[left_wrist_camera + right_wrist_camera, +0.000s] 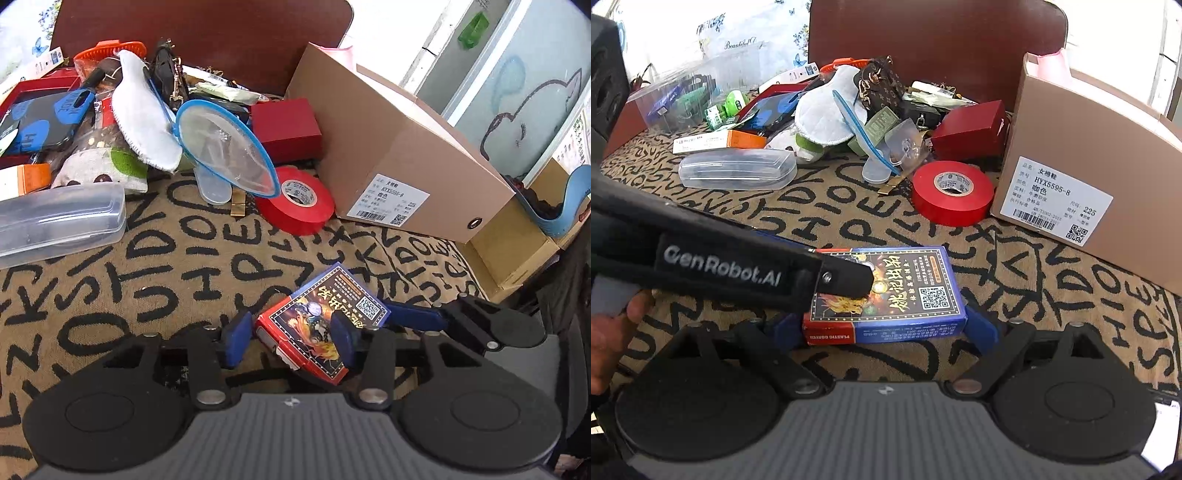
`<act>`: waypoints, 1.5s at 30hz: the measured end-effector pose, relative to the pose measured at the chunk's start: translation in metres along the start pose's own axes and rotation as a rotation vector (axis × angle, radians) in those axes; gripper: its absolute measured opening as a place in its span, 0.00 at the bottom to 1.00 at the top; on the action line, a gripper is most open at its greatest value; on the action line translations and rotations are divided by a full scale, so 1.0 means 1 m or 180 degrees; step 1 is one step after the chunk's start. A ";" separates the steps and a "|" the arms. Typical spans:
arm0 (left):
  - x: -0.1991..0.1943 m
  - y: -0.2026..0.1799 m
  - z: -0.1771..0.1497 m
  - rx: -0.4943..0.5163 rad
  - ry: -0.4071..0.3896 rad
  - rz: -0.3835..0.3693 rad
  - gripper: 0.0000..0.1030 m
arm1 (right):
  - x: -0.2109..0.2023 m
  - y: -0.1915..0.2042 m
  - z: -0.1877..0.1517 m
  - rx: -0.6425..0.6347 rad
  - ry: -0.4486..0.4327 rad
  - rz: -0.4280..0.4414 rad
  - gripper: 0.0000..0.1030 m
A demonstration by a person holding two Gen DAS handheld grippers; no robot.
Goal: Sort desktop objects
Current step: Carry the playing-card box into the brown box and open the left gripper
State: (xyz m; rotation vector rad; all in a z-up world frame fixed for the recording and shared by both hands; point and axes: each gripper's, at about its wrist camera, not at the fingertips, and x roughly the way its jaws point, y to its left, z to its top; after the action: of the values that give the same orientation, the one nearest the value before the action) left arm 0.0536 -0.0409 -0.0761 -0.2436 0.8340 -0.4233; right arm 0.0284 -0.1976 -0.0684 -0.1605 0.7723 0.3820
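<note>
A card box [325, 317], blue and red with a printed dragon and a QR code, lies on the lettered cloth [147, 266]. My left gripper [290, 338] stands over it: the right blue finger lies on the box top, the left one beside its red end. In the right wrist view the box [897, 291] sits between my right gripper's [886, 328] blue fingers, which touch both ends. The left gripper's black body [738, 269] reaches across onto the box top.
A red tape roll [951, 194], a brown shoebox [1089, 177], a clear plastic case [737, 171], a dark red box [971, 129] and a heap of small items with a blue-rimmed mesh pouch [225, 147] lie behind. A dark chair back [934, 40] stands beyond.
</note>
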 end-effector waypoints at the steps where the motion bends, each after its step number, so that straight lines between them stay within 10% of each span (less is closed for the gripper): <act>1: 0.000 0.000 -0.001 -0.0014 -0.0001 0.0002 0.51 | 0.001 -0.001 0.000 0.0027 0.0002 0.0014 0.87; 13: -0.022 -0.035 0.013 0.0238 -0.0315 0.0078 0.46 | -0.026 -0.010 0.007 0.0102 -0.0273 -0.0046 0.84; 26: -0.026 -0.109 0.115 0.0656 -0.0992 -0.0378 0.45 | -0.090 -0.083 0.084 -0.0119 -0.1062 -0.0580 0.85; 45: 0.139 -0.125 0.223 0.0188 0.0008 -0.0524 0.43 | 0.010 -0.240 0.156 0.0191 -0.0082 -0.0573 0.85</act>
State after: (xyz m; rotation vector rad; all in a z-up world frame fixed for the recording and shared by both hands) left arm 0.2721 -0.2053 0.0225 -0.2579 0.8054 -0.6018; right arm 0.2305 -0.3719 0.0352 -0.1671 0.7368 0.1897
